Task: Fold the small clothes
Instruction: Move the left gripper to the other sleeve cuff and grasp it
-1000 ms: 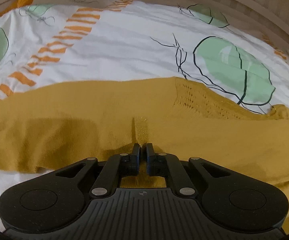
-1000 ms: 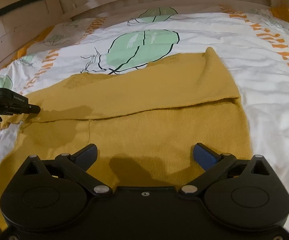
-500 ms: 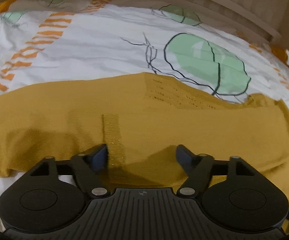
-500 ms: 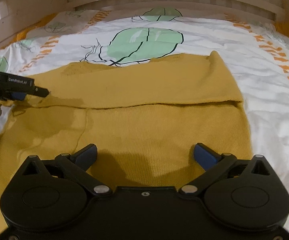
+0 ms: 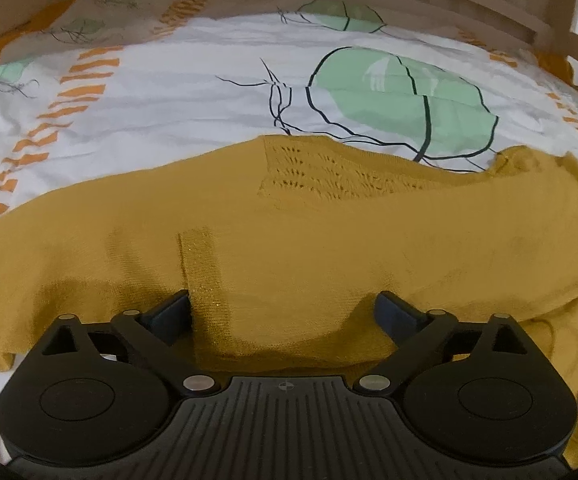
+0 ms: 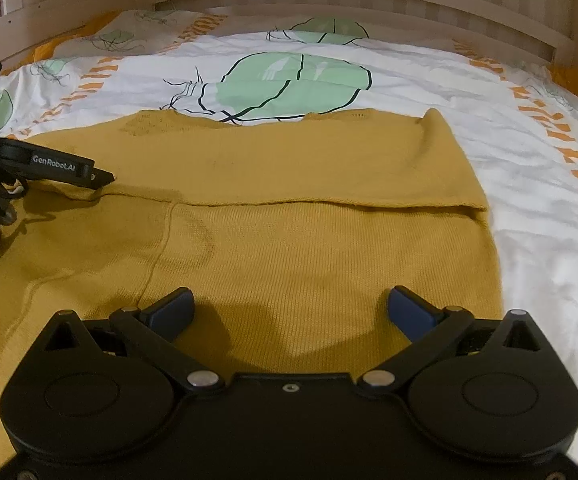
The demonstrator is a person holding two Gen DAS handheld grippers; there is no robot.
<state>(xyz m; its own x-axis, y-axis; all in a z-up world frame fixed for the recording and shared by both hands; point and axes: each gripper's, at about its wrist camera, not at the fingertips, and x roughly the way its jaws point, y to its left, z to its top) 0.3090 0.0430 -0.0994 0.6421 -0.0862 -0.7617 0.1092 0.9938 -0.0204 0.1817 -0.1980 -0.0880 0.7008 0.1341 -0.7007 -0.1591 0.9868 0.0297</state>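
Observation:
A mustard-yellow knit garment (image 5: 329, 232) lies flat on the bed, its far part folded toward me over the near part, with the fold's edge (image 6: 329, 202) running across. My left gripper (image 5: 283, 308) hovers low over the garment's near left side. Its jaws are opening wide, the cloth lies loose under them and neither pad presses it. In the right wrist view the left gripper (image 6: 69, 168) reaches in from the left with its tip at the fold's edge. My right gripper (image 6: 291, 304) stands open above the near part of the garment, holding nothing.
The bed carries a white sheet (image 6: 529, 200) printed with green leaves and orange stripes. A wooden slatted bed rail (image 6: 369, 4) closes the far side. To the right of the garment there is bare sheet.
The left gripper's jaws went from shut on a pinch of the yellow cloth to wide apart, letting it go. The pinched ridge settled flat. The right gripper stayed open.

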